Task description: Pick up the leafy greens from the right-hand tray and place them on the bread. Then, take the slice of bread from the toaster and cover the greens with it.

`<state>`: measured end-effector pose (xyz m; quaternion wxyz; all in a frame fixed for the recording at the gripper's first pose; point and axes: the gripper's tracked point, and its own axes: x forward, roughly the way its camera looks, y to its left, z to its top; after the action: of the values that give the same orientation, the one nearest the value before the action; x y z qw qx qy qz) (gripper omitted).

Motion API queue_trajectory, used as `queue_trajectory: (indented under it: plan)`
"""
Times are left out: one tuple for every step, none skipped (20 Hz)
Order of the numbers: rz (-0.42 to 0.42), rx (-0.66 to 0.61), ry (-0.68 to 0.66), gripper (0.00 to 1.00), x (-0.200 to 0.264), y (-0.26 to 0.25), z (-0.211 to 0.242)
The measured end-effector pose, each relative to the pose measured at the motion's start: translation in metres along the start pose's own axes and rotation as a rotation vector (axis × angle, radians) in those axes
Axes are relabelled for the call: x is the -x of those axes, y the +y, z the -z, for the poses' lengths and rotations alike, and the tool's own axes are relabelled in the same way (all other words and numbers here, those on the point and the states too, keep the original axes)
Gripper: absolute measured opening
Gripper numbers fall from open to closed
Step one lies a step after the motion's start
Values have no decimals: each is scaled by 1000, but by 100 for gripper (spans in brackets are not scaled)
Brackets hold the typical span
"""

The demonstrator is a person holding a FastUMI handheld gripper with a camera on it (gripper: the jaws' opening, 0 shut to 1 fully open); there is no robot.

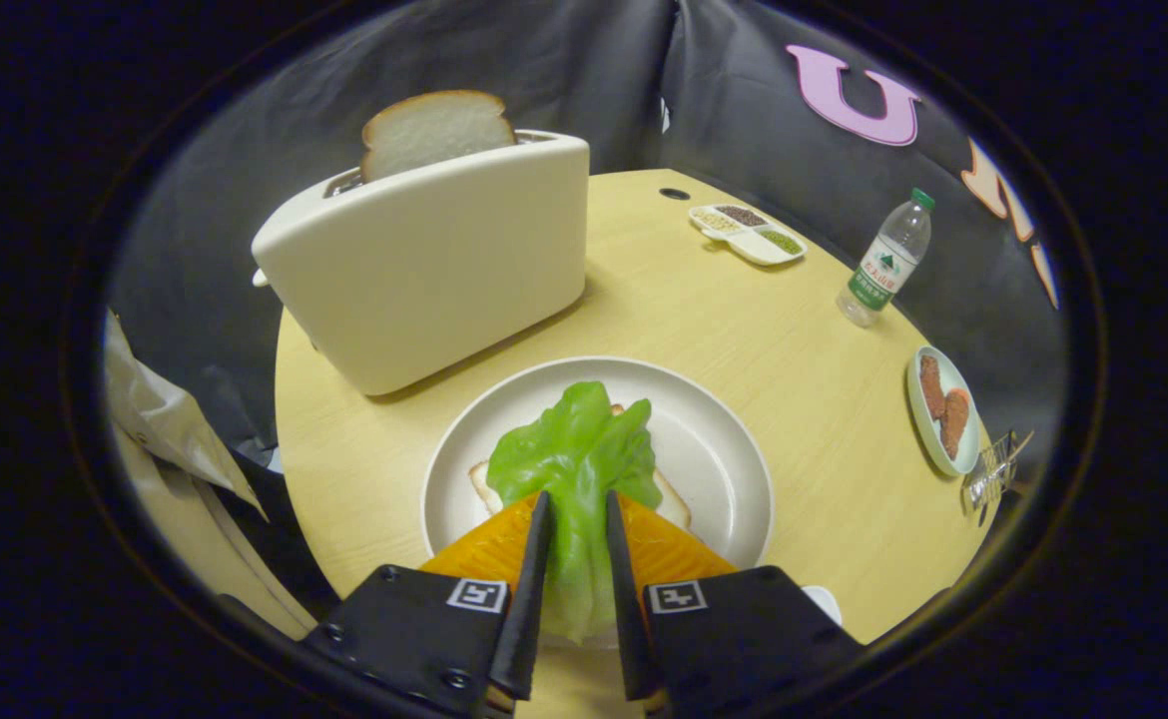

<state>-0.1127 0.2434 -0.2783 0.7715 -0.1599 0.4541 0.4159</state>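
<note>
Gripper (576, 504) low over the front edge of the plate (714, 439), fingers drawn in close on either side of the lettuce leaf (574, 464). Both fingers press against the leaf's lower stalk end; it is clamped between them.

Lettuce leaf: lower part pinched between the fingers, upper ruffled part spreading forward beyond the fingertips and lying over the bread slice (679, 509) on the plate. Whether the leaf's far end rests fully on the bread or hangs just above it, cannot tell.

Bread slice on plate: mostly hidden under the leaf; pale corners show to either side of it, just ahead of the fingertips.

Plate: round, pale, sits on the wooden bench (704, 310) directly ahead of the gripper.

Toaster (424, 265): cream, beyond the plate and to the left, close to it but apart. A second slice of bread (434, 130) stands upright in its slot, top half sticking out.

Further back on the bench: a small divided tray (749, 233) holding grains. To the right, a water bottle (885, 262) upright near the bench edge, and a small oval dish (941, 409) with brown pieces in it, well apart from the plate.
</note>
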Motion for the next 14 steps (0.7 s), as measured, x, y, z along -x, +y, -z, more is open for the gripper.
queue_trajectory:
  plan:
    - [7, 7, 0, 40, 0, -2, 0]
    - [7, 11, 1, 43, 1, -2, 0]
    - [7, 12, 1, 50, 1, -2, 0]
    - [7, 15, -1, 54, 2, -1, -1]
    - [6, 15, -3, 57, 3, 0, -2]
    - [13, 19, -5, 60, 5, -1, -3]
    - [12, 19, -8, 64, 8, 0, -5]
    - [11, 17, -12, 67, 9, 1, -7]
    - [12, 15, -17, 71, 12, 1, -10]
    - [7, 11, -26, 74, 16, 4, -15]
    - [9, 13, -36, 77, 20, 5, -21]
    - [8, 15, -49, 81, 25, 7, -28]
    - [7, 17, -61, 84, 30, 8, -37]
    - [8, 22, -75, 88, 35, 9, -46]
